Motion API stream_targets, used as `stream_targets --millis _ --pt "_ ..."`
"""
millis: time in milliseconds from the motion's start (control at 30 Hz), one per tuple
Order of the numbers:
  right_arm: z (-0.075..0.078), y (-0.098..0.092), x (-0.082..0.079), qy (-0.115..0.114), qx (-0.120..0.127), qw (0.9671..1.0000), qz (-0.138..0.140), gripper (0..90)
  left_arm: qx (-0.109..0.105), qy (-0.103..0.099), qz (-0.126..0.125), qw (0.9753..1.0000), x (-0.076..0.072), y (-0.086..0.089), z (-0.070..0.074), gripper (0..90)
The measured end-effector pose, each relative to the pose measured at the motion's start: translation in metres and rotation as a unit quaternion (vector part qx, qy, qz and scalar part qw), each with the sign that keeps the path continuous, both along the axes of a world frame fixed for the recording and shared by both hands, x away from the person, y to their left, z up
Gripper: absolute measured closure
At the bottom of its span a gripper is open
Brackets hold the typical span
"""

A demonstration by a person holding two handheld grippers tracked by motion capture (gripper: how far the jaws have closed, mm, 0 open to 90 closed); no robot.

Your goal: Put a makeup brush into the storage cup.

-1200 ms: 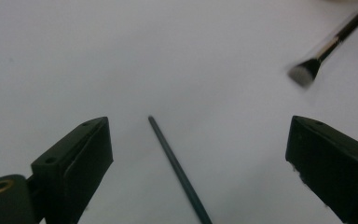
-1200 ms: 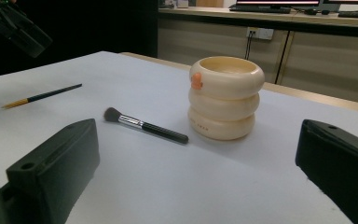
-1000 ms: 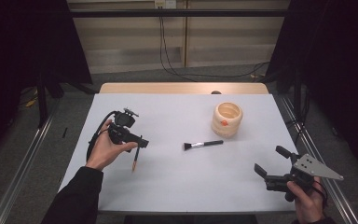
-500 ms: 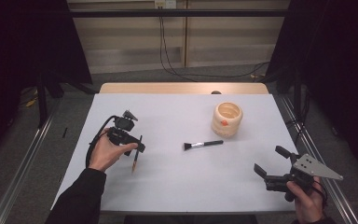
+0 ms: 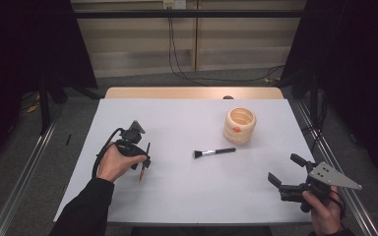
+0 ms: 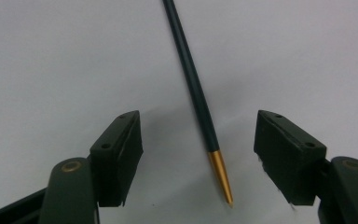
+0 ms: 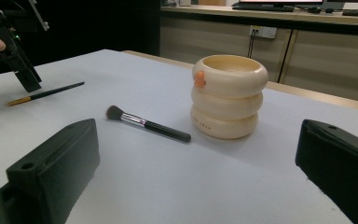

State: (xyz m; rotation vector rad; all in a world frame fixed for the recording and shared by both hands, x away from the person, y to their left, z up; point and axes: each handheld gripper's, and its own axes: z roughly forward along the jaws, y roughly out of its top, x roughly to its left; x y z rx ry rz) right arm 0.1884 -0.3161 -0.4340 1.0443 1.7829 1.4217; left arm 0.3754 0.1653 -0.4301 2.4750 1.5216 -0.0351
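A thin dark brush handle with a gold tip (image 6: 199, 98) lies on the white table (image 5: 177, 196), between the two jaws of my left gripper (image 6: 199, 148), which stands open just above it without touching. From above, that gripper (image 5: 141, 156) tilts down over the thin brush (image 5: 141, 173) at the table's left. A black makeup brush (image 5: 214, 152) lies mid-table, and a cream ribbed cup (image 5: 239, 126) stands to its right. My right gripper (image 5: 282, 168) is open near the front right corner, holding nothing. Its own view has the cup (image 7: 228, 95) and makeup brush (image 7: 147, 123) ahead.
The right gripper view shows the thin brush (image 7: 44, 94) and the left gripper (image 7: 16, 51) far off at its left. Wood strip (image 5: 192, 92) borders the table's far edge. Metal rails (image 5: 24, 172) run along both sides on the floor.
My left gripper has tipped downward and come closer to the thin brush, its jaws now straddling it. The right gripper has stayed put.
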Motion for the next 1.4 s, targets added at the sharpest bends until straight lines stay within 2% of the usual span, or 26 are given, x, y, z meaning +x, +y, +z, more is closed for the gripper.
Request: stream_targets --millis 133,267,367,433,533,600,700,967,1000,1133,1200,1300,1400 --pt "0.000 0.000 0.000 0.001 0.000 1.0000 0.001 0.0 0.011 0.003 0.006 0.9999 -0.001 -0.004 -0.003 39.0" --pt "0.000 0.000 0.000 0.001 0.000 1.0000 0.000 0.0 0.018 0.010 -0.002 0.9998 -0.001 -0.007 -0.005 50.5" --pt "0.000 0.000 0.000 0.001 0.000 1.0000 0.001 0.0 0.029 0.012 0.008 0.9995 0.001 -0.008 -0.008 56.7" --pt "0.000 0.000 0.000 0.003 0.002 1.0000 0.001 0.0 0.027 0.027 0.014 0.9992 0.002 -0.009 -0.010 58.7" --pt "0.000 0.000 0.000 0.003 0.001 1.0000 0.001 0.0 0.033 0.024 0.011 0.9991 0.002 -0.009 -0.010 61.7" --pt "0.000 0.000 0.000 0.003 0.002 1.0000 0.004 0.0 0.039 0.021 0.010 0.9990 0.002 -0.009 -0.011 67.3" --pt "0.000 0.001 0.000 0.002 0.001 1.0000 0.001 0.0 0.057 0.020 0.005 0.9982 0.002 -0.011 -0.011 74.5" --pt "0.000 0.000 0.000 0.003 0.001 1.0000 0.001 0.0 0.066 0.021 -0.007 0.9976 0.005 -0.011 -0.013 82.6" --pt "0.000 0.000 0.000 0.002 0.000 1.0000 -0.002 0.0 0.064 0.027 -0.007 0.9976 0.006 -0.010 -0.013 83.4" --pt "-0.001 0.001 0.000 0.006 -0.002 1.0000 0.004 0.0 0.067 0.031 -0.013 0.9972 0.006 -0.010 -0.012 83.7" --pt "-0.001 0.001 0.000 0.005 -0.001 1.0000 0.001 0.0 0.065 0.022 -0.021 0.9974 0.006 -0.010 -0.013 83.8" --pt "-0.001 0.001 0.000 0.008 0.000 1.0000 0.002 0.0 0.062 0.021 -0.028 0.9974 0.006 -0.008 -0.012 83.9" --pt "-0.001 0.001 0.000 0.007 -0.001 1.0000 0.004 0.0 0.049 0.019 -0.019 0.9984 0.006 -0.005 -0.012 83.9"
